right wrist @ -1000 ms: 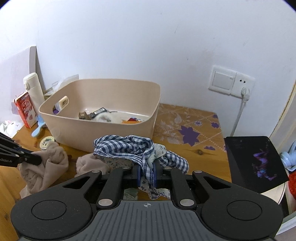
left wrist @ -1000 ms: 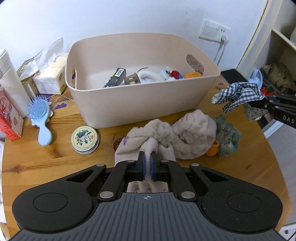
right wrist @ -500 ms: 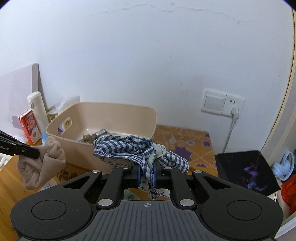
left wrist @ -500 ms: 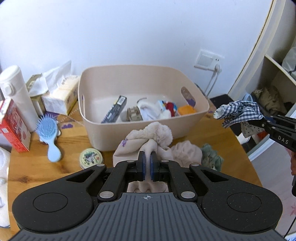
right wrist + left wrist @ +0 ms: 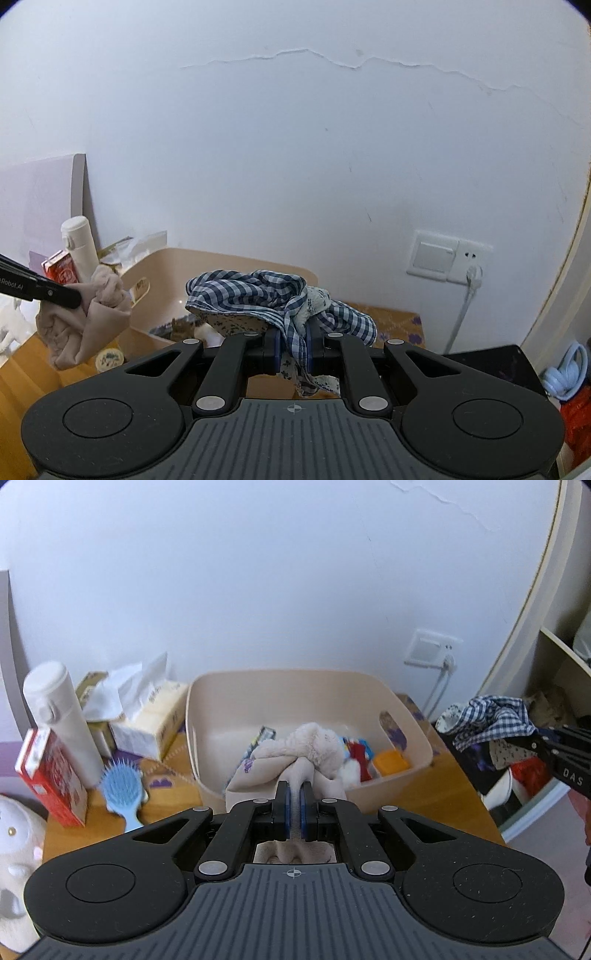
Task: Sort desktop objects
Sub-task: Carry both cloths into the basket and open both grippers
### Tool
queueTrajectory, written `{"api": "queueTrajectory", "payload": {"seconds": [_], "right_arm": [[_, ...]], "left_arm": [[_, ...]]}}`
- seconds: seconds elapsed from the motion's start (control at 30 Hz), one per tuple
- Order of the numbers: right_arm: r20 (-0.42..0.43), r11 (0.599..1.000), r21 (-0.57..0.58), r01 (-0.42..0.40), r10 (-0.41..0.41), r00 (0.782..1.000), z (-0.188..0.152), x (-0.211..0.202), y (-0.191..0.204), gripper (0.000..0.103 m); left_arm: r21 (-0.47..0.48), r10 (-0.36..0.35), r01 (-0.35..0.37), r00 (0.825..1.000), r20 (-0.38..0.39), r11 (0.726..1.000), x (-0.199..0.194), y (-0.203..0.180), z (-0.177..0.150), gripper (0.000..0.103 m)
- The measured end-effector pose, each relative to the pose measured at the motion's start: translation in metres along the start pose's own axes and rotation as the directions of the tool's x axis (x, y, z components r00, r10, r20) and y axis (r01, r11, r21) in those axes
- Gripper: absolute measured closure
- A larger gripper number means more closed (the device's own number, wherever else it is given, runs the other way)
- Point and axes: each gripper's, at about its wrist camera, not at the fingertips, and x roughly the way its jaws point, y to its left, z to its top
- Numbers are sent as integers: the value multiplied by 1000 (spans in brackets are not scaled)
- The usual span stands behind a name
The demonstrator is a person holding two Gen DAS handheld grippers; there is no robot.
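Note:
My left gripper is shut on a beige fluffy cloth and holds it in the air in front of the beige bin. The cloth also shows in the right wrist view. My right gripper is shut on a blue checked cloth, lifted high to the right of the bin. The checked cloth also shows in the left wrist view. The bin holds several small items, among them an orange piece.
On the wooden table, left of the bin, stand a white bottle, a red carton, a tissue pack and a blue hairbrush. A round tin lies by the bin. A wall socket is behind, a shelf at right.
Both grippers have risen well above the table, each with its cloth. The beige cloth has come fully off the table and now hangs in front of the bin.

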Motion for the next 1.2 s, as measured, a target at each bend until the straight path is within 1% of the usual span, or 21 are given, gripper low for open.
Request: {"api": "queueTrajectory", "payload": {"seconds": [0.23,0.43,0.6,0.77,0.93,1.07,1.2], "right_arm": [[19,1000,-16,-7,7,1000,17,19,3,91],[21,999,-47,-22,23,1000,28,40,6,91],[11,998,-59,-31,32,999,31,58,9,91],[-15,996,-75,-54,53,998,30,79,17,91],[-64,993,-83,-82,77,995,26,101,25,91],[-119,990,-90,-107,96,988,21,118,30,90],[-172,984,-115,-137,116,978,11,131,36,88]], "left_arm": [[-4,34,-34,999,42,999,17,-1,27,99],[-9,69,-69,997,40,998,40,-3,46,98],[-2,96,-96,995,37,995,64,-7,54,99],[-11,127,-127,992,4,992,92,-6,53,98],[-17,151,-152,987,-51,988,113,-1,45,98],[-38,135,-139,987,-92,990,124,4,38,98],[-23,119,-123,983,-138,992,132,3,32,98]]}}
